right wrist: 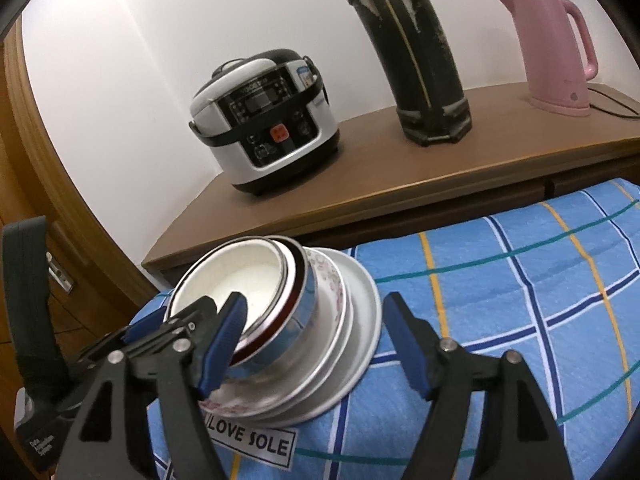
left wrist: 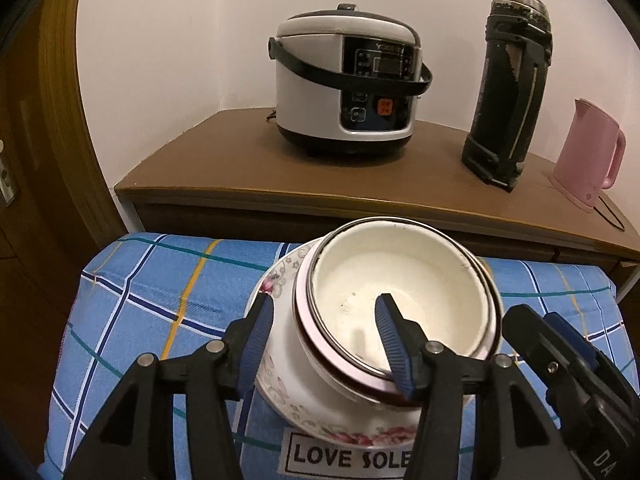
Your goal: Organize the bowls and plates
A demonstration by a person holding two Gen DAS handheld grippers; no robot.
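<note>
A stack of nested bowls (left wrist: 404, 296) with a white enamel bowl on top sits on floral plates (left wrist: 344, 428) on the blue plaid cloth. The stack also shows in the right wrist view (right wrist: 256, 284), on white plates (right wrist: 360, 344). My left gripper (left wrist: 326, 344) is open, one finger inside the top bowl and one outside the stack's left wall. My right gripper (right wrist: 314, 344) is open and straddles the stack's right side; it shows at the right edge of the left wrist view (left wrist: 560, 344).
A brown cabinet (left wrist: 224, 168) behind the cloth holds a rice cooker (left wrist: 344, 80), a black thermos (left wrist: 508, 88) and a pink kettle (left wrist: 588, 152). A wooden door (left wrist: 32, 160) stands at the left. A "LOVE SOLE" label (left wrist: 352, 456) lies on the cloth.
</note>
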